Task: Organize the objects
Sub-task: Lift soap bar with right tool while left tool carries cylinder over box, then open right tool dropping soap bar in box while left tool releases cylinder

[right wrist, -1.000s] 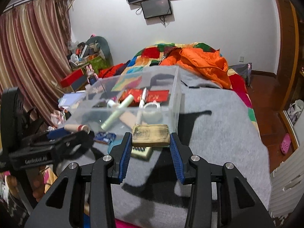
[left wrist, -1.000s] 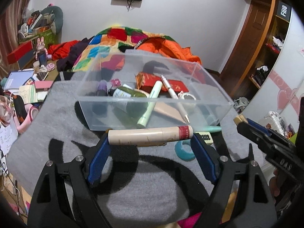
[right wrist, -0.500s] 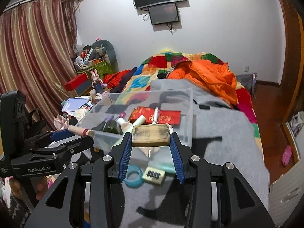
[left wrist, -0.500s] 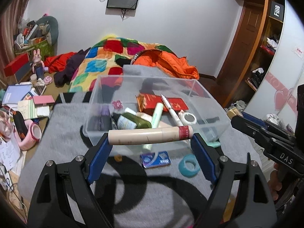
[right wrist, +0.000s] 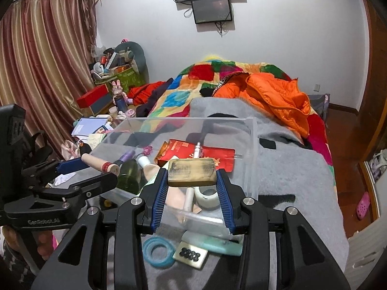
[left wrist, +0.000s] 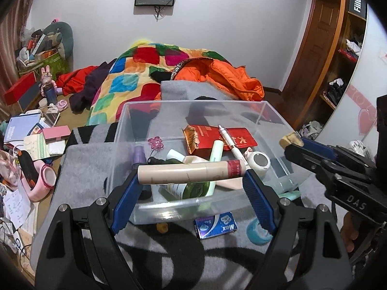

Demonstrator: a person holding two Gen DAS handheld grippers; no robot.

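A clear plastic bin (left wrist: 273, 112) (right wrist: 252, 149) stands on a grey blanket and holds a red packet (left wrist: 217, 134), a pen, a green bottle, tape and tubes. My left gripper (left wrist: 192, 174) is shut on a beige tube with a red band (left wrist: 191, 174), held crosswise above the bin's near side. My right gripper (right wrist: 191, 172) is shut on a worn tan block (right wrist: 191, 172), held above the bin's near right corner. Each gripper shows in the other's view: the right one (left wrist: 293, 142) and the left one (right wrist: 101, 166).
On the blanket in front of the bin lie a blue packet (left wrist: 215, 224), a teal ring (right wrist: 158, 251), a tan card with black dots (right wrist: 191, 257) and a mint tube (right wrist: 215, 244). A cluttered floor is at the left. A patchwork quilt and an orange jacket (right wrist: 273, 96) lie behind.
Both grippers rose and moved forward from in front of the bin to above its near side, still holding the tube and the block.
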